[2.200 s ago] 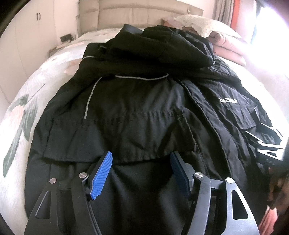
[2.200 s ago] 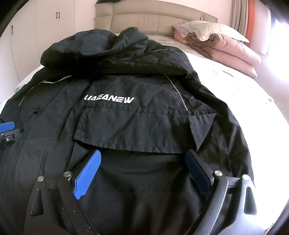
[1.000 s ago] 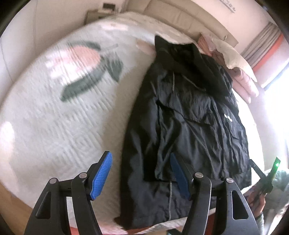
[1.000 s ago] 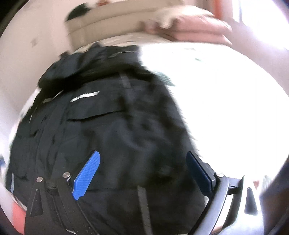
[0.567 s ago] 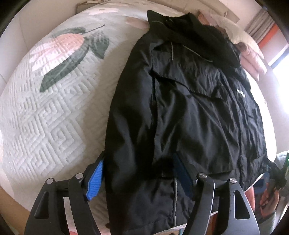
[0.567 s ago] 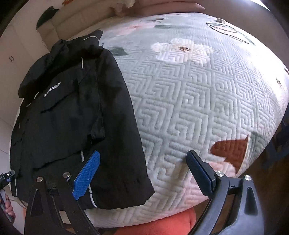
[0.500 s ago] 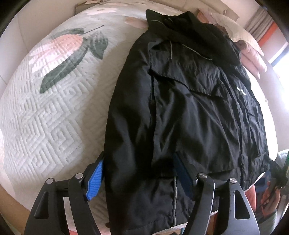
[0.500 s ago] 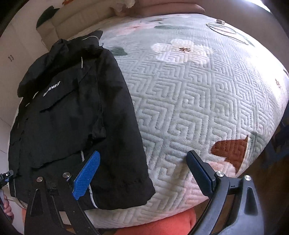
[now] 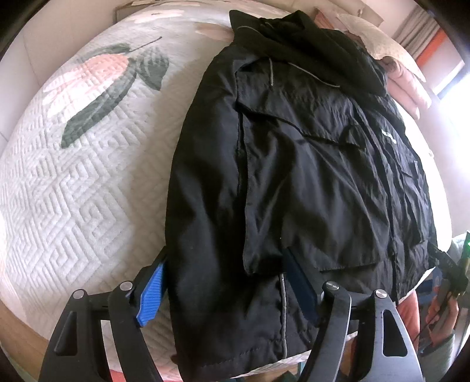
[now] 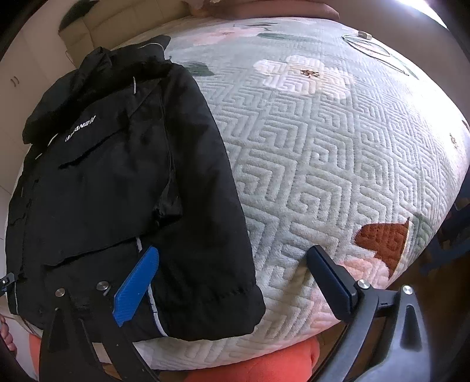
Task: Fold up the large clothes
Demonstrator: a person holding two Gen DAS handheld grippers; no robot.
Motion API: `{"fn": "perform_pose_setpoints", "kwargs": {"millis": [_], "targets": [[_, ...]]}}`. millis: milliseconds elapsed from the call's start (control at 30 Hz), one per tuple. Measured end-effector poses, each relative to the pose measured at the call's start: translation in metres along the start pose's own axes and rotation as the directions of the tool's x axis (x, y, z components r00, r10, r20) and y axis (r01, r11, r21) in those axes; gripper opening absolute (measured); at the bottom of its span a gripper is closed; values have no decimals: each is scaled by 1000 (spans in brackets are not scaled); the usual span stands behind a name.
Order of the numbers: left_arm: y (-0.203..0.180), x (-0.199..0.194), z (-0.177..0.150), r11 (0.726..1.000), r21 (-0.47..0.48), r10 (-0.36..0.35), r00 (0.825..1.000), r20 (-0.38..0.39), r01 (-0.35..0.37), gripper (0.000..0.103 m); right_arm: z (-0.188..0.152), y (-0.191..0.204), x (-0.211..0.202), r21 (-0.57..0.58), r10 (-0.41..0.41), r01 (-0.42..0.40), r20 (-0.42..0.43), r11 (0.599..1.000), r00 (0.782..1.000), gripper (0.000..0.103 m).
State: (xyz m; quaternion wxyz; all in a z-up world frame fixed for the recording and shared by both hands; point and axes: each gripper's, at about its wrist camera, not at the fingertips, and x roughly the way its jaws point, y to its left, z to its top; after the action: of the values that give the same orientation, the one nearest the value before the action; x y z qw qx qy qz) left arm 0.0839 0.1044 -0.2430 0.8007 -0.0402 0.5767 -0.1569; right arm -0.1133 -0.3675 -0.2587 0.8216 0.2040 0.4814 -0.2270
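black jacket (image 9: pixel 293 182) lies flat on the bed (image 9: pixel 73 182), both sleeves alongside. left hand-held gripper (image 9: pixel 226 282) gapes over its sleeve, right hand-held gripper (image 10: pixel 232 282) gapes over the other cuff. pinch each cuff edge fully, then fold inward evenly.

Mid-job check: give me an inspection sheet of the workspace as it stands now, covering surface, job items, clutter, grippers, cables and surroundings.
Surface: bed with a quilted floral bedspread.
Job's things: black jacket lies front up, lengthwise, hood toward the headboard, hem at the near edge; its sleeve lies along the body.
Clutter: folded pink bedding near the headboard, beside the hood.
Grippers: left gripper open, fingers either side of the jacket's lower left part; right gripper open, over the sleeve cuff and bedspread edge.
Cables: a thin looped cable lies on the far side of the bedspread.
Surroundings: white cupboard doors and a beige padded headboard; bright window side is washed out.
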Motion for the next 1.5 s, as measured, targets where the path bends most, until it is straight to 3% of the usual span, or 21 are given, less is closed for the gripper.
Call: {"fn": "perform_pose_setpoints", "kwargs": {"millis": [233, 367, 500, 567, 600, 633, 700, 767, 900, 1000, 1167, 1233, 1267, 1333, 1400, 1467, 1500], "targets": [[3, -5, -2, 1000, -17, -26, 1000, -8, 26, 77, 3, -2, -1, 4, 35, -35, -22, 999, 999, 102], [13, -9, -9, 995, -50, -90, 996, -10, 90, 77, 1, -8, -10, 0, 63, -63, -7, 998, 998, 88], [12, -9, -12, 994, -28, -105, 995, -4, 104, 76, 1, -13, -9, 20, 99, -99, -4, 995, 995, 87], [6, -9, -11, 994, 3, -105, 995, 0, 105, 64, 3, -15, -11, 32, 115, -115, 0, 993, 993, 85], [2, -10, -11, 995, 24, -98, 995, 7, 98, 54, 3, -17, -12, 37, 123, -123, 5, 992, 992, 79], [0, -11, -12, 994, 34, -100, 995, 14, 99, 51, 3, -18, -12, 40, 128, -128, 5, 991, 992, 75], [1, -18, -13, 989, 32, -146, 989, 27, 146, 50, 0, -22, -14, 48, 159, -158, -5, 986, 987, 55], [5, -25, -14, 976, 11, -217, 975, 42, 217, 50, -4, -26, -17, 65, 239, -237, -23, 969, 971, 45], [15, -27, -12, 943, -46, -327, 944, 39, 329, 51, -5, -20, -13, 58, 281, -278, -58, 959, 958, 48], [16, -10, -12, 957, -66, -284, 959, -2, 283, 54, -3, -18, -8, 64, 295, -290, -74, 955, 953, 54], [23, -2, -18, 944, -117, -311, 950, 8, 310, 61, -2, -4, -8, 3, 261, -262, -87, 965, 961, 63], [27, -4, -18, 936, -136, -325, 946, 15, 324, 60, -3, 4, -12, -34, 222, -225, -82, 974, 972, 58], [27, -9, -19, 932, -124, -339, 940, 30, 341, 60, -3, 6, -14, -48, 219, -223, -76, 974, 973, 42], [25, -21, -20, 931, -83, -352, 934, 60, 356, 33, -4, 10, -25, -71, 245, -247, -47, 966, 968, 35], [24, -34, -21, 911, -54, -402, 910, 99, 408, 31, -4, 12, -34, -79, 273, -273, -16, 959, 962, 35], [29, -41, -21, 848, -68, -513, 847, 140, 525, 31, -3, 11, -31, -47, 316, -317, -29, 947, 948, 35], [29, -39, -21, 826, -78, -545, 826, 146, 559, 31, -3, 10, -26, -26, 337, -339, -48, 941, 940, 37]]}}
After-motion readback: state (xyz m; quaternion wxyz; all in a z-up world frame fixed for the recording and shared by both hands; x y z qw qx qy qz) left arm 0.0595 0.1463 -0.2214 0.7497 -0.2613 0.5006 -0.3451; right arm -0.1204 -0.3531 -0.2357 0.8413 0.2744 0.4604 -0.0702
